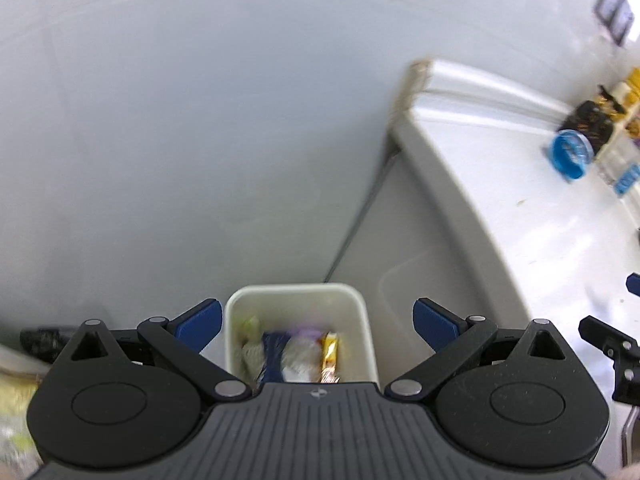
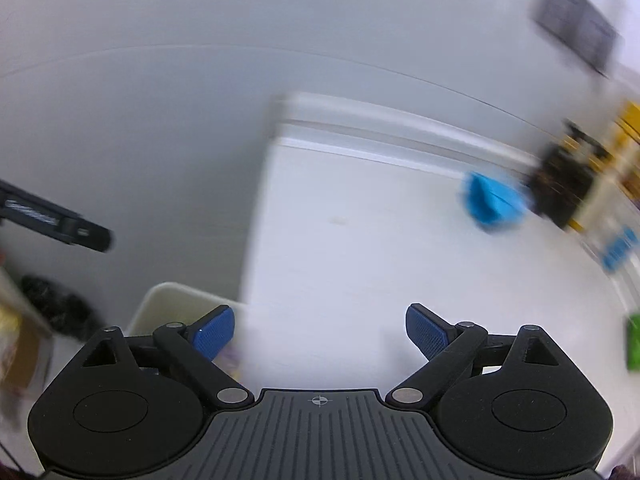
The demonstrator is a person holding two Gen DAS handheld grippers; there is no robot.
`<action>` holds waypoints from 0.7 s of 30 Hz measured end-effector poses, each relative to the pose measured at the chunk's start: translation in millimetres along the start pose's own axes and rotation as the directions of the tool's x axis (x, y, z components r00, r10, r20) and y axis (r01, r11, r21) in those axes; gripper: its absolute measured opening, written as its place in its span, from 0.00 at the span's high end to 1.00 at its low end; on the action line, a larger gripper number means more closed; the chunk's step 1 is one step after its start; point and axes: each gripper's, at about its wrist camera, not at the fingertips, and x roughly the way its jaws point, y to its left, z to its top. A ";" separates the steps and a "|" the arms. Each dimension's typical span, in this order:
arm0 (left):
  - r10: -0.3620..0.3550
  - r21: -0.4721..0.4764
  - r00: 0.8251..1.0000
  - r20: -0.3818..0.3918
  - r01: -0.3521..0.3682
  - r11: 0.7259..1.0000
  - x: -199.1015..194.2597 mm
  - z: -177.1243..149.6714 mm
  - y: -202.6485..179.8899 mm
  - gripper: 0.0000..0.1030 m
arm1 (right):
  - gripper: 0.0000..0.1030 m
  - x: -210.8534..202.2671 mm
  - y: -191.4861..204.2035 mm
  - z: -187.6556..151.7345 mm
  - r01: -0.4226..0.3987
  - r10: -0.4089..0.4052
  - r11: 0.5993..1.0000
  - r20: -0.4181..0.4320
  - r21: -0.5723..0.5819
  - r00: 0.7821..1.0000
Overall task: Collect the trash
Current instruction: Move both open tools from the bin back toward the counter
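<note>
A cream rectangular bin [image 1: 300,300] is sitting on the pale grey floor [image 1: 180,140], low in the centre of the left wrist view, pressed against the side of a white counter [image 1: 500,184]. Inside it, crumpled wrappers [image 1: 304,356] are lying in a heap: a dark blue one, a gold foil one, something whitish and a pale green scrap (the blur is hiding any lettering). The left gripper [image 1: 318,326] is hanging above the bin with its blue-padded jaws spread wide on either side of the rim, gripping nothing.

In the right wrist view, only a corner of the bin [image 2: 168,300] is showing at the lower left, beside the counter's edge [image 2: 256,240]. The right gripper [image 2: 320,330] is hovering over the counter top, its jaws likewise standing wide apart and carrying nothing. The black tip of the left gripper is poking in at the left edge of this view.

Farther out, toward the upper right of both views, a bright blue round object [image 1: 568,154] is resting on the counter next to a black-and-yellow item [image 1: 590,122], too smeared to identify. A dark lump [image 2: 56,308] is lying on the floor at the left.
</note>
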 end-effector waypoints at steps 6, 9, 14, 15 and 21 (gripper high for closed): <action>-0.073 0.099 0.996 0.048 0.068 0.993 -3.8 16.1 -38.1 0.01 | 0.07 -4.8 -70.3 -23.7 0.121 -0.115 0.978 -0.041 0.172 0.992; -0.104 0.172 0.992 0.065 0.092 0.981 -0.9 24.1 -59.7 0.01 | 0.07 -4.9 -104.2 -35.9 0.177 -0.164 0.947 -0.072 0.269 0.984; -0.147 0.290 0.987 0.070 0.121 0.949 10.9 39.3 -98.7 0.01 | 0.07 1.0 -153.2 -60.9 0.235 -0.205 0.873 -0.115 0.428 0.972; -0.155 0.308 0.986 0.067 0.128 0.943 14.6 42.4 -106.1 0.01 | 0.07 3.0 -162.0 -63.9 0.244 -0.211 0.861 -0.123 0.447 0.970; -0.202 0.416 0.978 0.045 0.166 0.894 28.8 53.4 -153.7 0.01 | 0.07 9.4 -196.7 -79.5 0.298 -0.247 0.810 -0.167 0.504 0.954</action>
